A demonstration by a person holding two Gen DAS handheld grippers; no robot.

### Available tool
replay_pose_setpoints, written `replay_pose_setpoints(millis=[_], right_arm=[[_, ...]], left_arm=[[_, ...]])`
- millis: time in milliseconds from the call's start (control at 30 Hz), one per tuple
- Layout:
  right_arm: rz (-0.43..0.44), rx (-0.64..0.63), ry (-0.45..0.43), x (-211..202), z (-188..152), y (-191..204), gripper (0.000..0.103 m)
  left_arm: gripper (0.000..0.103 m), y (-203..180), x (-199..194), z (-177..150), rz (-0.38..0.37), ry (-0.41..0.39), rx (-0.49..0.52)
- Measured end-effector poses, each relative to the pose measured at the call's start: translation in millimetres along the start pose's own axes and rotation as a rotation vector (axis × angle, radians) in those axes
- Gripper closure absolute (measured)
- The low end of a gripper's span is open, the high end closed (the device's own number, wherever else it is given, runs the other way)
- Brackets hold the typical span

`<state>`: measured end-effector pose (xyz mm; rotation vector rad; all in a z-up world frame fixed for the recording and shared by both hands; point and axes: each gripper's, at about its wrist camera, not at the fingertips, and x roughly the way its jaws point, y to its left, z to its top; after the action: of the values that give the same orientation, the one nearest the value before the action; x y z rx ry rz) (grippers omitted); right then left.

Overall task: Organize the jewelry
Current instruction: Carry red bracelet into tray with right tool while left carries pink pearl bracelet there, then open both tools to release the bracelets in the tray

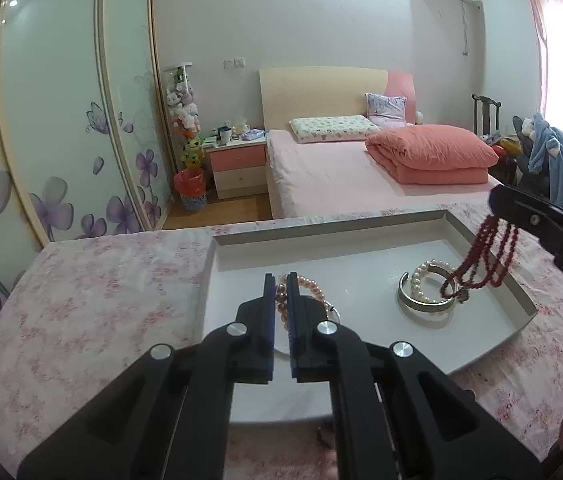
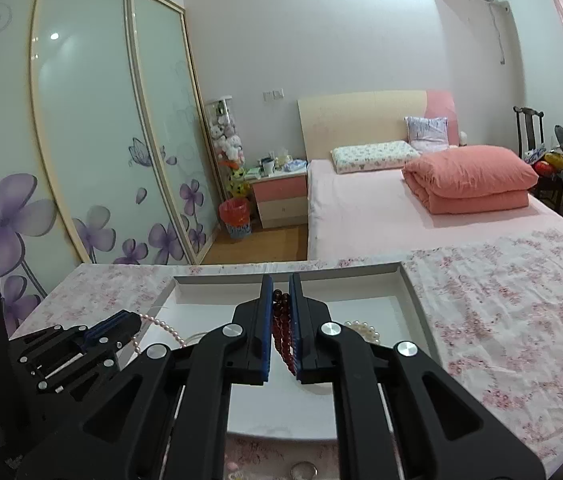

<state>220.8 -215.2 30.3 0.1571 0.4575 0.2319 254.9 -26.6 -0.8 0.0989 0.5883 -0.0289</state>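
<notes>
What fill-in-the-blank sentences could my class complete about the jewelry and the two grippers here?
1. The right gripper is shut on a strand of dark ____ beads.
2. The left gripper is shut on a strand of pink ____.
3. A silver bangle lies inside the white ____.

Missing words: red; pearls; tray

A white tray (image 1: pixel 521 300) sits on the floral-clothed table (image 1: pixel 101 300).

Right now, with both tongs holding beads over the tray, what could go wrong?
1. The red bead strand dangles from the right tongs and could snag the silver bangle or white pearl bracelet beneath it.
2. The pink pearl strand in the left tongs could slip out and miss the tray.
</notes>
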Motion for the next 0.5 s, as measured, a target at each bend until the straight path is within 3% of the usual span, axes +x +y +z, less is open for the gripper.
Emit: replay_pose_setpoints(millis=[167, 267, 300, 400, 500], right_arm=[[0.008, 0.017, 0.039, 19, 0, -1, 0.094], [0.021, 0.038, 0.079, 27, -2, -3, 0.093], [0.021, 0.044, 0.086, 27, -2, -4, 0.09], [0.005, 0.061, 0.085, 23, -5, -12, 0.07], [-0.009, 0.08, 0.075, 16, -6, -19, 0.068]], left_arm=[[0.096, -4, 16, 3, -0.012, 0.02, -0.004], [0.085, -2, 22, 3, -0.027, 0.035, -0.02], [0.079, -1, 23, 3, -0.03, 0.038, -0.027], [0.078, 5, 21, 2, -0.029, 0.035, -0.034], [0.077, 14, 17, 2, -0.033, 0.035, -0.062]])
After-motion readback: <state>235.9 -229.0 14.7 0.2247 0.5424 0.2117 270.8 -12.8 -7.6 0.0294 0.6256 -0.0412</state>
